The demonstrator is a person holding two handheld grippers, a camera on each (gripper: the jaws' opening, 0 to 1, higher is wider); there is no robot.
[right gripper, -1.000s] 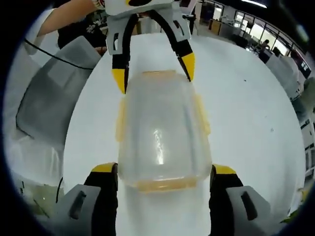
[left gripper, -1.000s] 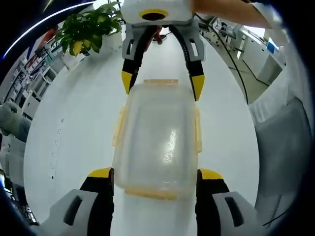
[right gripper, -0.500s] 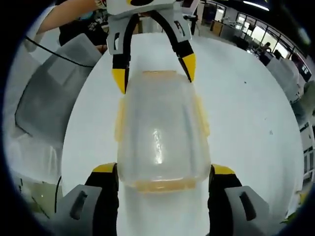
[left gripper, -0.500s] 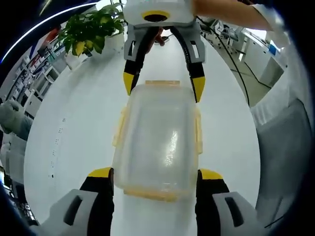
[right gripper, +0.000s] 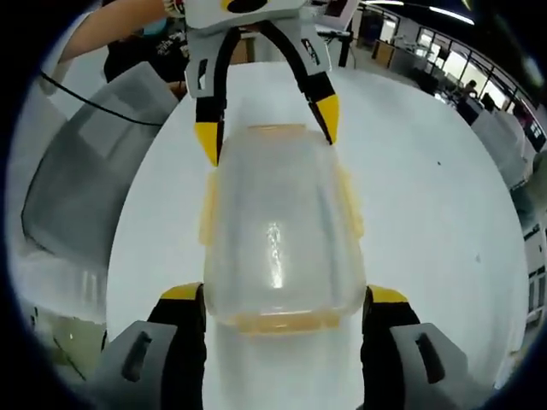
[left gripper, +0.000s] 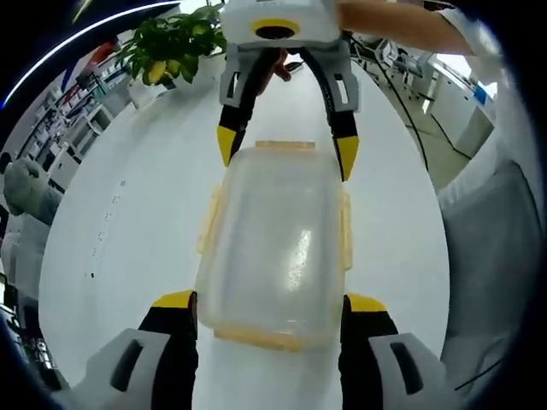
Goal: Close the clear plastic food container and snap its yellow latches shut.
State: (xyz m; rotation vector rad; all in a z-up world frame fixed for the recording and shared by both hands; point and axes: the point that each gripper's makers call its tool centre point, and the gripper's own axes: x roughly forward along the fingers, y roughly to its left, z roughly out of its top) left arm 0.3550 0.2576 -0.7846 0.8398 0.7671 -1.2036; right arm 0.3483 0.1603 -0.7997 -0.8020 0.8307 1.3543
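left gripper view: the container [left gripper: 275, 248] lies on the white table [left gripper: 137, 222], its long axis running straight ahead from the left gripper [left gripper: 267, 303], whose wide jaws straddle the near end. the right gripper [left gripper: 285, 147] straddles the far end, also wide. the lid is on; the yellow latches [left gripper: 344, 235] stand out at the sides, apparently unsnapped.

right gripper view: the same layout mirrored, the container's near end between the right gripper's spread jaws, both grippers equally near.
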